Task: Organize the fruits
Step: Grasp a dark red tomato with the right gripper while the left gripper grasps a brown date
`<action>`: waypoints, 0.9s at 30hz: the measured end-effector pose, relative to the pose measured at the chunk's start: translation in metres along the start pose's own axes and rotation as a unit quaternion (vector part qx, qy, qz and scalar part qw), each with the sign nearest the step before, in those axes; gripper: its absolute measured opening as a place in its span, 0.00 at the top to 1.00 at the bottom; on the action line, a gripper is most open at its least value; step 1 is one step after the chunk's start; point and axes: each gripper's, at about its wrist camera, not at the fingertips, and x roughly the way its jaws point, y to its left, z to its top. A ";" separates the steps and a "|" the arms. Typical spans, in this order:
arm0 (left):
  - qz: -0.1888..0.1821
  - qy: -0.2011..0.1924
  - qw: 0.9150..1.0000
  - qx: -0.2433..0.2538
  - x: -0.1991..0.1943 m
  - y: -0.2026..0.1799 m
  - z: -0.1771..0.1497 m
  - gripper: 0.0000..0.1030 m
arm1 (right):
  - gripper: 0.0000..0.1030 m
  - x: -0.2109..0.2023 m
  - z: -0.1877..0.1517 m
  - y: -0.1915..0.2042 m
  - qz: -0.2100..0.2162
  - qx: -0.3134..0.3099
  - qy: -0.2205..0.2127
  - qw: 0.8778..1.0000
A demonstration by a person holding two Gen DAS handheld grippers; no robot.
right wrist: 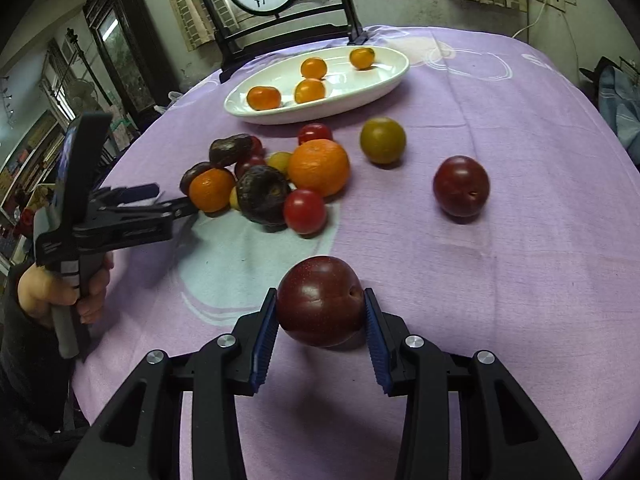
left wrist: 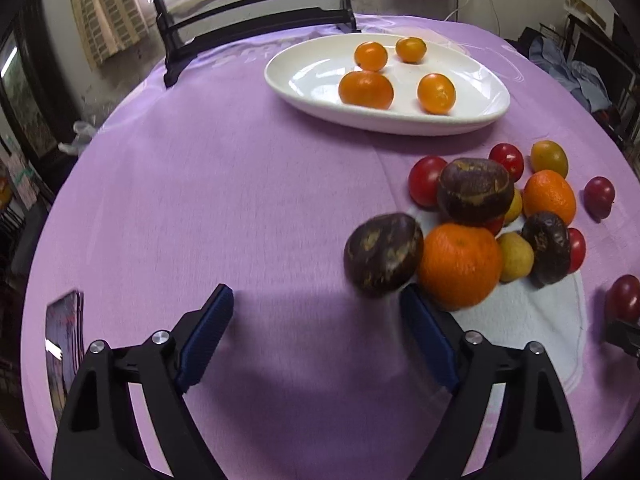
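A white oval dish (left wrist: 472,118) holds 4 small oranges (left wrist: 366,90), all apart. Nearby, a heap (right wrist: 272,184) of oranges, red tomatoes and dark brown fruits lies on the purple cloth, with 3 plums (right wrist: 461,186) scattered beside it.

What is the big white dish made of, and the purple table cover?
The white dish looks like glazed ceramic: smooth, shiny, with bright reflections, though hard plastic is possible. The purple cover looks like woven cloth: matte, with fine weave and soft creases.
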 end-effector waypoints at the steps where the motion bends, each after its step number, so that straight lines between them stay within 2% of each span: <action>1: 0.002 -0.004 1.000 0.004 0.001 -0.001 0.003 0.19 | 0.60 0.001 0.001 0.001 0.002 -0.001 0.001 1.000; 3: -0.004 -0.009 1.000 0.011 0.002 -0.004 0.008 0.30 | 0.60 0.003 0.002 0.004 0.002 -0.004 0.003 1.000; 5: -0.027 -0.015 0.999 0.013 0.003 -0.007 0.013 0.74 | 0.60 0.003 0.001 0.005 0.002 -0.005 0.004 1.000; 6: -0.034 -0.016 0.999 0.015 0.003 -0.010 0.013 0.77 | 0.60 0.004 0.002 0.005 0.001 -0.005 0.004 1.000; 9: -0.020 -0.026 0.999 0.023 0.003 -0.017 0.013 0.77 | 0.60 0.004 0.002 0.005 0.001 -0.003 0.003 1.000; 13: -0.044 -0.018 0.999 -0.005 -0.002 -0.007 0.010 0.77 | 0.60 0.000 0.003 0.003 0.006 -0.002 -0.003 1.000; 18: -0.065 -0.039 0.997 -0.027 -0.030 0.008 0.011 0.77 | 0.60 -0.010 0.011 0.001 0.009 -0.003 -0.018 1.000; 23: -0.089 -0.066 0.993 -0.040 -0.054 0.015 0.033 0.77 | 0.60 -0.022 0.046 0.008 0.013 -0.024 -0.050 0.998; 27: -0.092 -0.070 0.992 -0.049 -0.046 0.011 0.071 0.77 | 0.60 -0.019 0.092 0.019 0.001 -0.046 -0.091 0.995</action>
